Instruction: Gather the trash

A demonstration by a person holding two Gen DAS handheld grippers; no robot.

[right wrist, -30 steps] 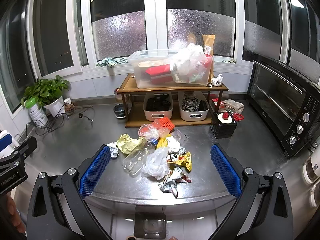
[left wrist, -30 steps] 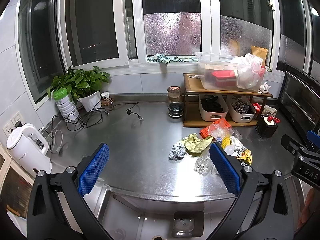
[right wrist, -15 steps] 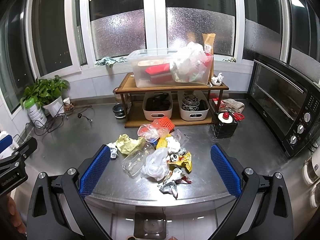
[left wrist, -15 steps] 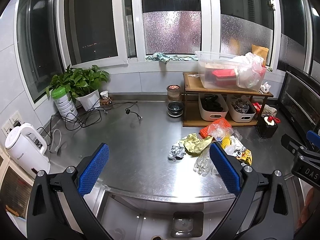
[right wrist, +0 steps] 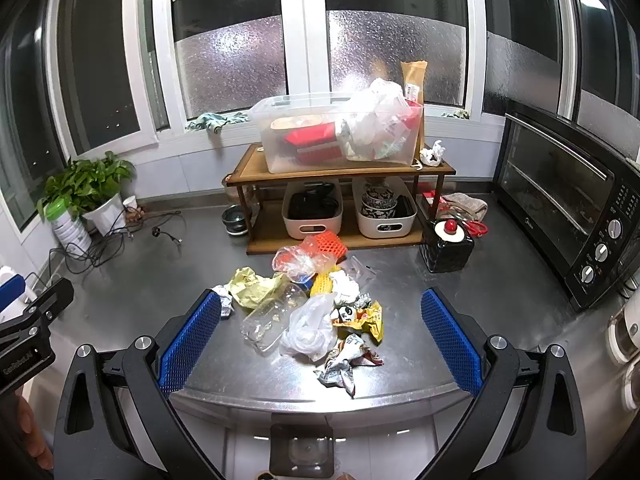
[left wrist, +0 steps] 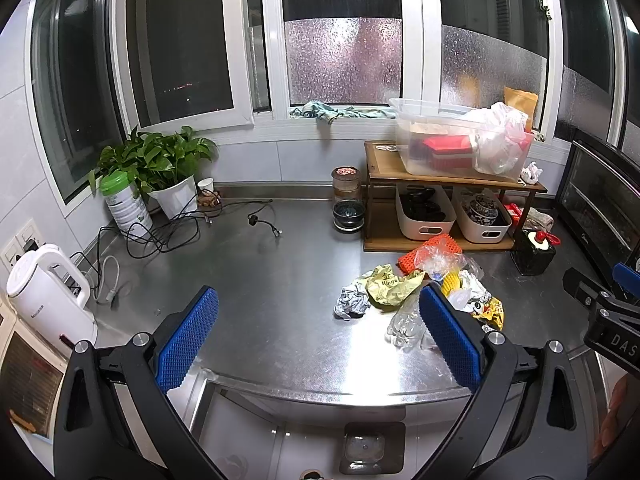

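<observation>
Holding both tools above the counter's near edge, I see the left gripper (left wrist: 318, 334) and right gripper (right wrist: 320, 336) spread wide, empty. The trash pile (right wrist: 310, 300) lies centre frame on the steel counter (right wrist: 500, 300), before the wooden shelf (right wrist: 340, 168).

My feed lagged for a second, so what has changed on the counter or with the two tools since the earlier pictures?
Nothing has visibly changed. Both the left tool and the right tool still hang open and empty above the front edge of the steel counter, and the heap of crumpled wrappers and plastic trash lies untouched.
</observation>
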